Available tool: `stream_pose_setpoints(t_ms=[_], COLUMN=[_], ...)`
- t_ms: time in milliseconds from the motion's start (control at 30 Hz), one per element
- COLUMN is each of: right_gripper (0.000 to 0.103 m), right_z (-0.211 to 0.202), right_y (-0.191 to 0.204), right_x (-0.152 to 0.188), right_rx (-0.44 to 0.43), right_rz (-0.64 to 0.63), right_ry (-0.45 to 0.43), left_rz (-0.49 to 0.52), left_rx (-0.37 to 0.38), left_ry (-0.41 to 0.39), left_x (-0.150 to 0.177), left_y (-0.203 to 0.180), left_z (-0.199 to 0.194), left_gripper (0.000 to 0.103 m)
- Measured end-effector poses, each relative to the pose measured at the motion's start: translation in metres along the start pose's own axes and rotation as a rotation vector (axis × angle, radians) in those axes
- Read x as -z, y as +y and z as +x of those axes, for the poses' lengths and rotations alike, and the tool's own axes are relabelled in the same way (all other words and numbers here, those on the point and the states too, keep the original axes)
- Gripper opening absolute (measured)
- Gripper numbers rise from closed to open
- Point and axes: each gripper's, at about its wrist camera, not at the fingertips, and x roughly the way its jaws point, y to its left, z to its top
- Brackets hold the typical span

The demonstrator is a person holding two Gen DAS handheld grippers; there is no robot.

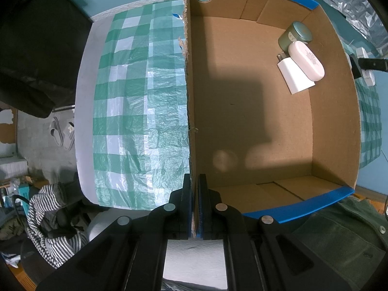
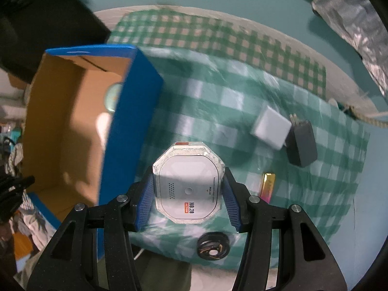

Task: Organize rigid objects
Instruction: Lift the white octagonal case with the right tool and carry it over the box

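My left gripper (image 1: 194,181) is shut on the left wall of the cardboard box (image 1: 189,97). Inside the box, at the far right corner, lie a green round tin (image 1: 294,35), a pinkish oval case (image 1: 306,60) and a white charger (image 1: 294,75). My right gripper (image 2: 188,179) is shut on a white octagonal device (image 2: 188,181) labelled "No.20" and holds it above the green checked cloth, just right of the box (image 2: 131,131). On the cloth lie a white cube charger (image 2: 271,127), a black adapter (image 2: 300,143), a gold and pink bar (image 2: 268,186) and a black coiled cable (image 2: 213,245).
The green checked cloth (image 1: 135,101) covers the table. A silver foil bag (image 2: 356,17) lies at the far right. Striped clothing (image 1: 48,218) and slippers (image 1: 61,131) lie on the floor to the left. A dark cabinet (image 1: 36,36) stands at the upper left.
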Motion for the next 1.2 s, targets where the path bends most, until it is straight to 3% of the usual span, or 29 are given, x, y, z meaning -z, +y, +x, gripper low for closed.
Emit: stream_pose_setpoints(t_ms=[333,667,1200], right_gripper=[0.053,0.053,0.053], right_z=[-0.015,-0.001,0.04], right_y=[0.049,0.094,0.118], right_x=[-0.016,-0.021,-0.018], right_rx=[-0.02,-0.022,-0.008], right_rz=[-0.126,-0.236,-0.327], right_ry=[-0.031,-0.008,0.064], left_rz=[0.003,0.011,0.011], left_rx=[0.0,0.0,0.001], left_ry=[0.0,-0.001,-0.002], left_x=[-0.001,-0.001,-0.002], left_y=[0.0,-0.001,-0.001], left_z=[0.0,0.001,0.0], left_gripper=[0.004,0.004,0.004])
